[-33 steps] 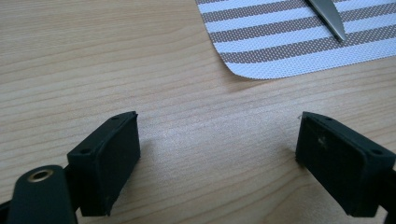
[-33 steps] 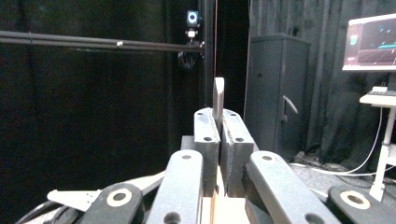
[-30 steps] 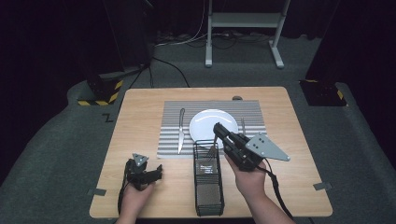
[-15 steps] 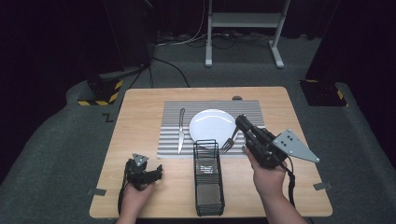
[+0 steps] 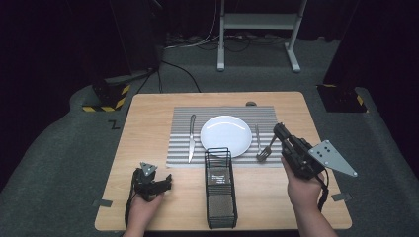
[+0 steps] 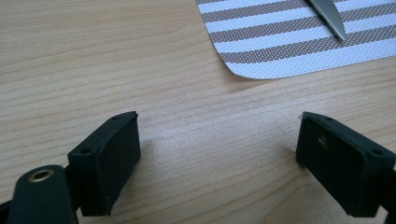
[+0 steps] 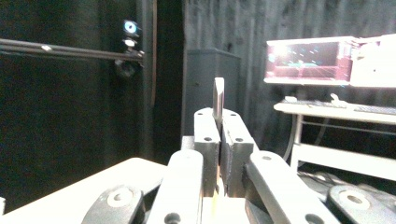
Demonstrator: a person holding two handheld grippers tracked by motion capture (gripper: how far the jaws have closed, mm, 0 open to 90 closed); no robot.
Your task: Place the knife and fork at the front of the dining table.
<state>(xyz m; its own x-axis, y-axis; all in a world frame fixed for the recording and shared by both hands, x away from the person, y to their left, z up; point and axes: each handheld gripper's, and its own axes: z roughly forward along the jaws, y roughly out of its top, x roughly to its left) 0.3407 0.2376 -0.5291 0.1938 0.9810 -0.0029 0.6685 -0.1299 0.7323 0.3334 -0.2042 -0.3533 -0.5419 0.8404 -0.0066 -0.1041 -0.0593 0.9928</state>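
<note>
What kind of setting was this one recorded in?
Probably a recording studio or lab: a light wooden table stands on grey carpet before black curtains, with a metal stand behind and a lit screen.

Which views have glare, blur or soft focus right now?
High view: table evenly lit, surroundings near black, soft glare streak on the plate. Left gripper view: sharp wood grain, faint shadows beside the open left tongs, placemat weave crisp. Right gripper view: close-up right tongs soft, shut on a thin fork handle; bright screen blown out against a dark room.
</note>
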